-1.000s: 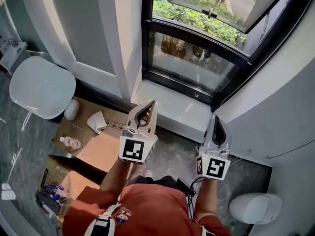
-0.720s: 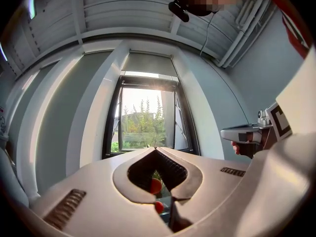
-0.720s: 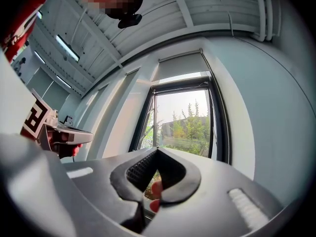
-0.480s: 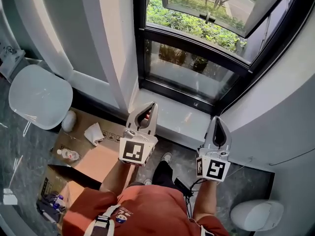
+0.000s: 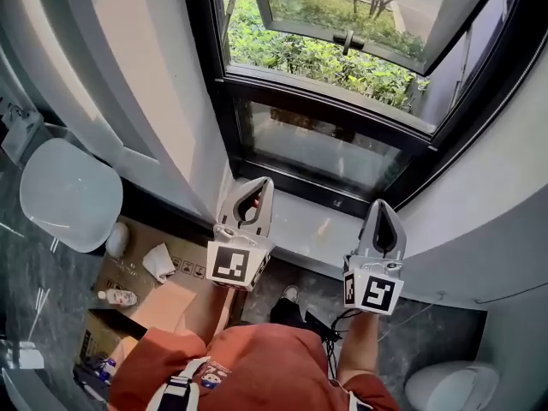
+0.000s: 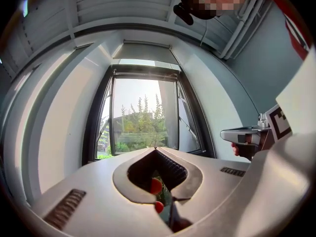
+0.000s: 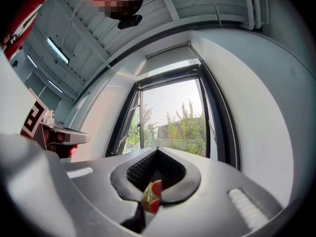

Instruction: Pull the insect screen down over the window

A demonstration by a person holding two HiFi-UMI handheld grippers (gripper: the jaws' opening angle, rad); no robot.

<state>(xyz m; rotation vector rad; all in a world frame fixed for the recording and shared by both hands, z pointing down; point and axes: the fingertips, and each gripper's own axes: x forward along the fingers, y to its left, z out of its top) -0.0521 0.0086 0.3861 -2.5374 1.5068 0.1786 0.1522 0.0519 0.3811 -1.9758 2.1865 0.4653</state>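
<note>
The left tongs (image 5: 259,183) and right tongs (image 5: 379,205) are pinched together, empty. Reach for the top of the window (image 5: 318,54), opening them only at the screen.

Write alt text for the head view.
From above, a person in a rust-red shirt holds the grey left claw and right claw, both shut and empty, toward a black-framed window. Its upper pane is tilted open over green shrubs.

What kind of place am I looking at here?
Probably a bare office or spare room: tall black-framed window onto shrubs, flattened cardboard on the dark floor, a white seat or table.
</note>
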